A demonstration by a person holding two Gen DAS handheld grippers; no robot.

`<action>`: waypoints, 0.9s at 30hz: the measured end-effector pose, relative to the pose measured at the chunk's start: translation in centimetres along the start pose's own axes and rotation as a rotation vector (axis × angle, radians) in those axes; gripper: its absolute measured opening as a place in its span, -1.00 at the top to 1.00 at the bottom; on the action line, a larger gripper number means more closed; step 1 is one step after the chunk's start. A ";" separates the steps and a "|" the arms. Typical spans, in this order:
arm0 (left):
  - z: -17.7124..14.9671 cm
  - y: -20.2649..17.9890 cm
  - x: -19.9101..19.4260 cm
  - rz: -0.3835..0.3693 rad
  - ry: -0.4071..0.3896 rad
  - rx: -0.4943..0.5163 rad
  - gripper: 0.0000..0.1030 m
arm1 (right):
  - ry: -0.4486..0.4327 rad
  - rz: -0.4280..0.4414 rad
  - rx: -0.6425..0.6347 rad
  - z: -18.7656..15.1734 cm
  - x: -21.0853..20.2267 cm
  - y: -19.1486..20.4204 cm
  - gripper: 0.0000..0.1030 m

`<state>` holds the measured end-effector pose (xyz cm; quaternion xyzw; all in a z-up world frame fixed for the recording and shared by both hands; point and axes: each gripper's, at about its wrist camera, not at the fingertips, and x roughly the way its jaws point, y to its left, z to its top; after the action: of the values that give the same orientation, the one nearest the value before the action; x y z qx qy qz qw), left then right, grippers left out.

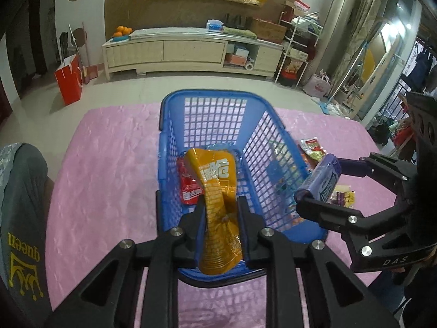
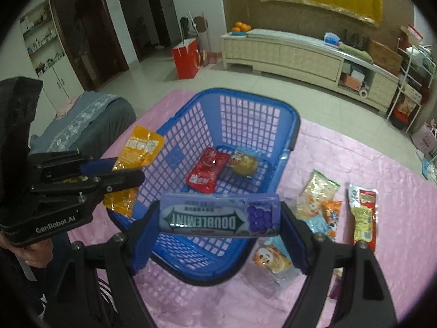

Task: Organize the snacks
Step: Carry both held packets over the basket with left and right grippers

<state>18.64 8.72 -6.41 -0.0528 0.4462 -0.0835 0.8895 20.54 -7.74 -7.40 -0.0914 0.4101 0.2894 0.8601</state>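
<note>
**Ana:** Low in the centre of the left wrist view, the left gripper (image 1: 221, 216) has its two black fingers nearly closed on the waist of a crinkled orange foil snack pouch (image 1: 215, 183). The pouch hangs over the near end of the blue plastic mesh basket (image 1: 215, 95), with a red wrapped snack (image 1: 188, 188) on the basket floor just behind it. At the right of the frame the right gripper (image 1: 318, 180) carries a purple oblong mint case (image 1: 322, 180) just beside the basket's right wall.

**Ben:** And the other camera?

**Ana:** In the right wrist view, lower centre, the right gripper (image 2: 218, 218) is spread wide, clamping the mint case (image 2: 218, 214) end to end between its blue pads, above the basket's near rim (image 2: 295, 120). The left gripper (image 2: 120, 173) reaches in from the left edge with the orange pouch (image 2: 139, 147) over the left wall. The red snack (image 2: 207, 170) and a pale round snack in clear wrap (image 2: 243, 164) lie on the basket floor. More packets (image 2: 322, 191) lie on the pink tablecloth (image 2: 355, 147), right of the basket.

**Ben:** So how should the drop go?

**Ana:** I'd judge both items are about to be released. Bring each fully inside the rim, lower it near the floor, then open. The pouch is floppy, so it may drape over the wall if let go high.
</note>
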 end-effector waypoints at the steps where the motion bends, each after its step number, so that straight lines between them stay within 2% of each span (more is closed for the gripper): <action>1: -0.1 0.2 0.1 -0.003 0.001 -0.003 0.62 | 0.007 0.000 -0.006 0.1 0.4 0.1 -0.63; 8: -0.6 0.8 0.4 -0.016 0.009 0.001 0.62 | 0.046 0.011 -0.018 -0.2 2.0 0.8 -0.63; 23: -0.3 -0.2 0.0 -0.019 -0.001 0.040 0.62 | 0.035 -0.020 -0.031 -0.4 1.5 0.9 -0.66; 27: 0.0 -0.7 0.0 -0.021 0.000 0.044 0.60 | 0.008 -0.022 -0.036 -0.6 0.6 0.7 -0.83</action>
<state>18.61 8.00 -6.29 -0.0378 0.4436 -0.1026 0.8895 20.09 -7.18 -8.20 -0.1127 0.4073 0.2869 0.8597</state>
